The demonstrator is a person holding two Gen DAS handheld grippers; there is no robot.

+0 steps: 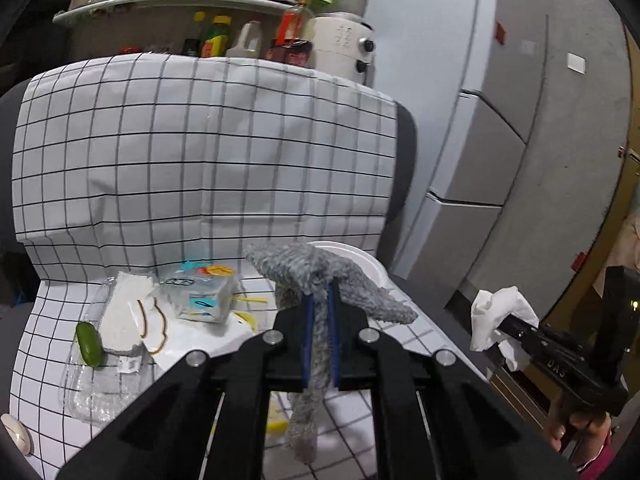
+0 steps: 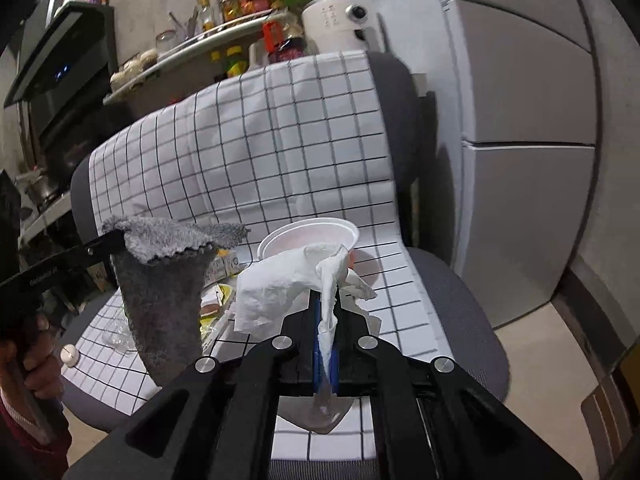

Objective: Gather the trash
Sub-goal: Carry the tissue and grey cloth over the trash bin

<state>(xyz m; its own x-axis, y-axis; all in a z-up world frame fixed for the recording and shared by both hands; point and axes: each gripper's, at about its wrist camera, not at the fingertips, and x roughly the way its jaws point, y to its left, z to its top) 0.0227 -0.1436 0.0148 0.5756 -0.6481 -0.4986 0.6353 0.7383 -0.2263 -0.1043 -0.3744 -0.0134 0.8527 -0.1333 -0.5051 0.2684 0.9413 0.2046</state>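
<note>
My left gripper (image 1: pixel 319 300) is shut on a grey fluffy cloth (image 1: pixel 320 276) and holds it above the chair seat; the cloth also shows in the right wrist view (image 2: pixel 164 280). My right gripper (image 2: pixel 327 304) is shut on a crumpled white tissue (image 2: pixel 288 284), also seen at the right in the left wrist view (image 1: pixel 500 316). On the seat lie a clear plastic wrapper with blue print (image 1: pixel 204 296), a white paper bag (image 1: pixel 128 312), a green pepper (image 1: pixel 89 344) and a clear plastic tray (image 1: pixel 100 392). A white foam bowl (image 2: pixel 312 236) sits behind the tissue.
A grey chair (image 2: pixel 460 300) is draped in a white checked cloth (image 1: pixel 200 152). Behind it stands a shelf of bottles and jars (image 1: pixel 224 36) and a white appliance (image 1: pixel 344 44). A grey fridge (image 2: pixel 528 140) is at the right, with tan floor (image 2: pixel 552 360) below it.
</note>
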